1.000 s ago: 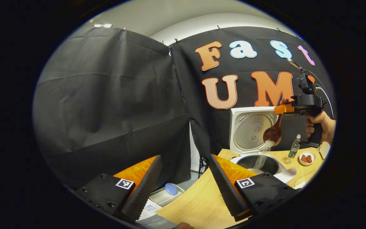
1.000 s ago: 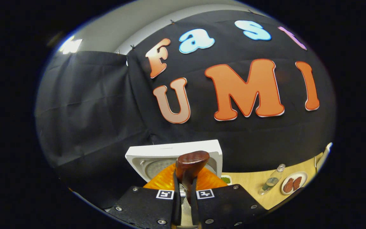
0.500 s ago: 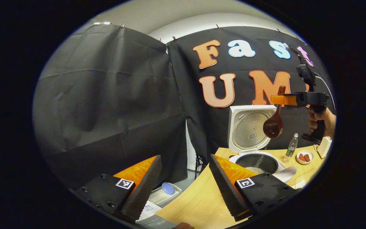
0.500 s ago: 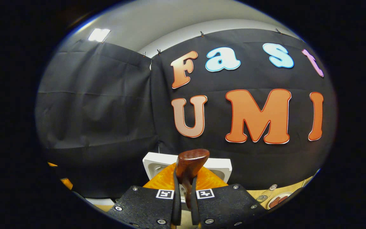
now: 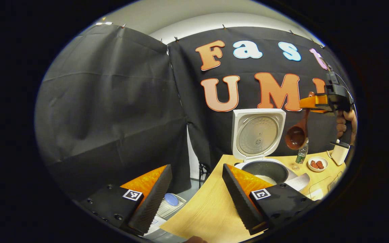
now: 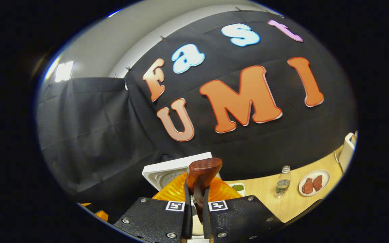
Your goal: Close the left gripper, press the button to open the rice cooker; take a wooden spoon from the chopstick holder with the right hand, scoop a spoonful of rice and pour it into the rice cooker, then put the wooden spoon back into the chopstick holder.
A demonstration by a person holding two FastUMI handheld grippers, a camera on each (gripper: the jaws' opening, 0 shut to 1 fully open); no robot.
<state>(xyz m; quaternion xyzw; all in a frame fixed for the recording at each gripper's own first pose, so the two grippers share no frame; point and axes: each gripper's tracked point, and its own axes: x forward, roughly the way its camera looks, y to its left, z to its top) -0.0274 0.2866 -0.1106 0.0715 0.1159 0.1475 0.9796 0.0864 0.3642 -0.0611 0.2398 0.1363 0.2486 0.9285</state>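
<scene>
The rice cooker [image 5: 263, 162] is open with rice inside. The right gripper [image 6: 195, 202] pinches the wooden spoon [image 5: 296, 135] up high. The left gripper [image 5: 194, 192] gapes wide over the table [image 5: 208, 212] edge.

The right gripper [image 6: 194, 216], its fingers [image 6: 186, 216] pressed on both sides of a wooden spoon's handle [image 6: 202, 175], is held up before the black cloth wall. Behind the handle stands the rice cooker's raised white lid [image 6: 172, 168]. On the bench [image 6: 294, 204] to the right are a bottle [image 6: 283, 185], a plate [image 6: 313, 184] with two reddish pieces, and a small dish [image 6: 237, 187] of something green.
</scene>
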